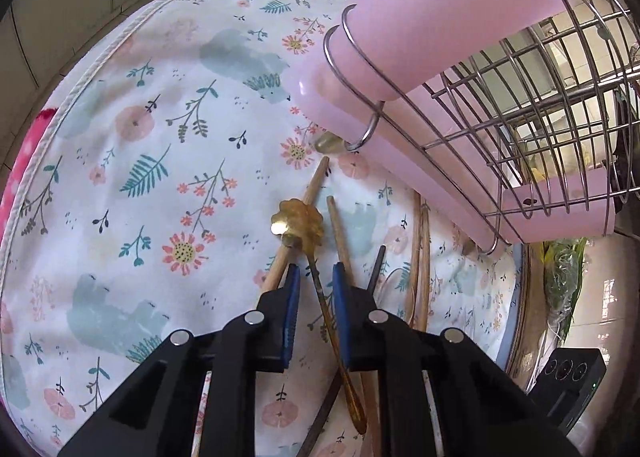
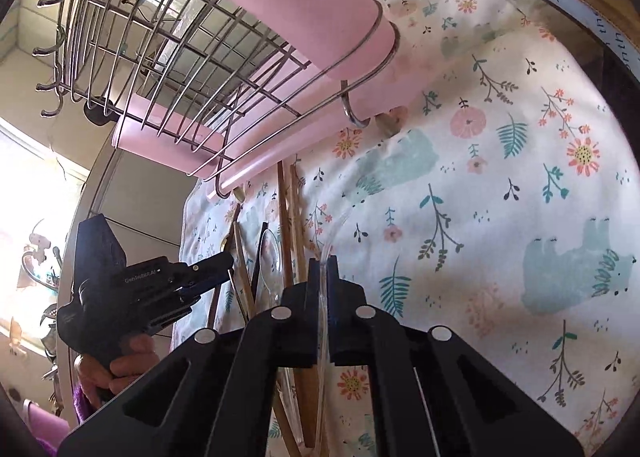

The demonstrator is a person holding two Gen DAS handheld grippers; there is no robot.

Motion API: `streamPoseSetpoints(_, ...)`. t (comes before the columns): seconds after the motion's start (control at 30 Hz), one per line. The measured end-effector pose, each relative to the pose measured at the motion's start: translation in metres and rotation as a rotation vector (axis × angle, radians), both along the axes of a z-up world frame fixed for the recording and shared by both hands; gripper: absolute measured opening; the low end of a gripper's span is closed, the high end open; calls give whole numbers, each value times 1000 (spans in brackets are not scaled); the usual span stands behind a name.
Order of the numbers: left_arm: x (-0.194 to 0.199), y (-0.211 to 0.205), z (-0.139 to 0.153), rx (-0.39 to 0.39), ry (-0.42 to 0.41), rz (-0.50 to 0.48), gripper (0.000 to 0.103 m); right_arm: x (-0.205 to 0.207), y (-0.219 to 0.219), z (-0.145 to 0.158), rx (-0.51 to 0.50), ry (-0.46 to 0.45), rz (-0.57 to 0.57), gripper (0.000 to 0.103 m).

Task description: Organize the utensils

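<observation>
On the flowered cloth (image 1: 140,161) that covers the table, just below the wire rack (image 1: 532,105) and its pink drip tray (image 1: 424,177), a loose heap of utensils waits to be sorted. The left gripper (image 1: 316,293) hangs over the heap with its blue pads apart, straddling the thin handle of a brass spoon with a flower-shaped bowl (image 1: 298,223); the pads do not press on it. A wooden chopstick (image 1: 316,185) runs under the left pad and a second wooden stick (image 1: 340,233) lies against the right one, with a dark stick (image 1: 376,269) beside it.

The right gripper (image 2: 323,273) has its jaws drawn together on a clear plastic utensil (image 2: 323,341), seemingly a spoon handle, nearer the middle of the cloth; more chopsticks (image 2: 290,225) lie just beside it.

The risk sits with the left side. The sticks cross the brass handle so closely that the jaws, once they come together, may catch a chopstick along with the spoon, or pinch the chopstick alone and let the slim handle slide out. A lift from that tangle could also drag its neighbours toward the cloth's edge. The clear handle, smooth and narrow, may twist in the right jaws when raised toward the rack.
</observation>
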State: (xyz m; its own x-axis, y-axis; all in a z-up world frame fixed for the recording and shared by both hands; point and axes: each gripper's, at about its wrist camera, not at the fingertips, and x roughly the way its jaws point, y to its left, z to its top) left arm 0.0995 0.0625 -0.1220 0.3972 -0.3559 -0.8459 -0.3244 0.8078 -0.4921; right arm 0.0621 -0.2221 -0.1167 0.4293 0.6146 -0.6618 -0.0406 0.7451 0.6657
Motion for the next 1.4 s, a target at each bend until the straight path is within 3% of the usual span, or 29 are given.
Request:
streamPoseSetpoints(0.2, 9, -8, 0, 21, -2, -10, 15, -5, -1, 1, -10, -14, -3, 4)
streamPoseSetpoints(0.27, 9, -8, -2, 29, -6, -12, 6, -6, -1, 3, -15, -20, -5, 4)
streamPoseSetpoints(0.47, 1, 3, 6, 35, -64, -39, 1, -15, 2, 10, -36, -52, -5, 4)
streamPoseSetpoints(0.93, -48, 12, 77, 123, -326, -105, 1, -31, 11, 46, -87, -181, -30, 4)
streamPoseSetpoints(1.27, -80, 10, 140, 194, -570, -150, 1, -43, -12, 90, -49, -314, -98, 4)
streamPoseSetpoints(1.4, -85, 11, 158, 178, -628, -160, 1, -41, -19, 107, -38, -354, -115, 4)
